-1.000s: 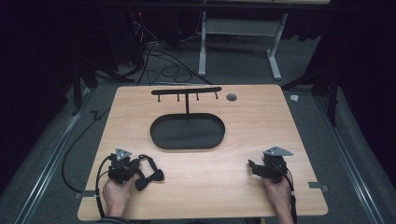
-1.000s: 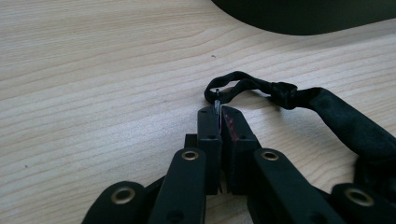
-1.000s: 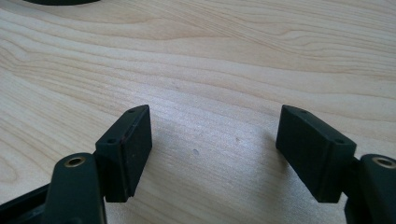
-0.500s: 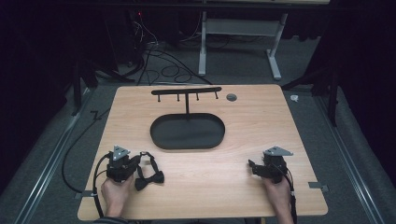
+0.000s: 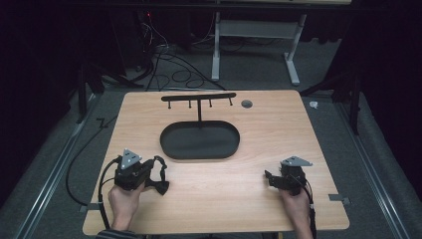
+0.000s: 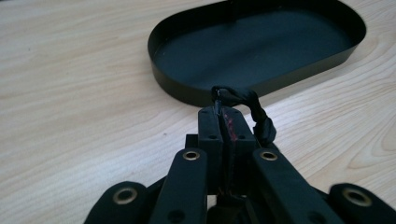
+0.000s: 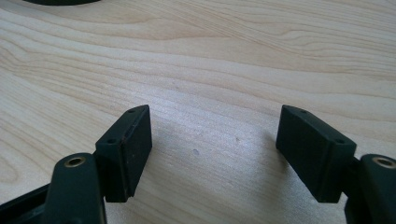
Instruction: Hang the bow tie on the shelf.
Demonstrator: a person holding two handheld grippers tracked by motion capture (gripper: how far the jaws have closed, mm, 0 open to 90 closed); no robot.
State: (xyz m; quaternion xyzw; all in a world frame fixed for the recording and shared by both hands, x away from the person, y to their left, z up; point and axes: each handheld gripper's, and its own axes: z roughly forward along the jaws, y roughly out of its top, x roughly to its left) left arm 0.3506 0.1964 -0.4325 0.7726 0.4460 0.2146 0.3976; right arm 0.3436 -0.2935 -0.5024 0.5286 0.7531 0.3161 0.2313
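While the left gripper [image 6: 223, 122] is clamping a black fabric loop [image 6: 252, 109] between closed jaws, it is sitting nearer the oval black tray [image 5: 200, 141] than 1 second earlier, suggesting a carry toward the tray or the 4-peg rack [image 5: 199, 97]. That tray is holding nothing visible. Right gripper [image 7: 215, 156] is resting on the wooden table [image 5: 278, 129], jaws apart.

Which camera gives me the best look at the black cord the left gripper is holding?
The left gripper view: the black cord loops up close from shut jaws. In the high view it is a small dark loop beside the left gripper.
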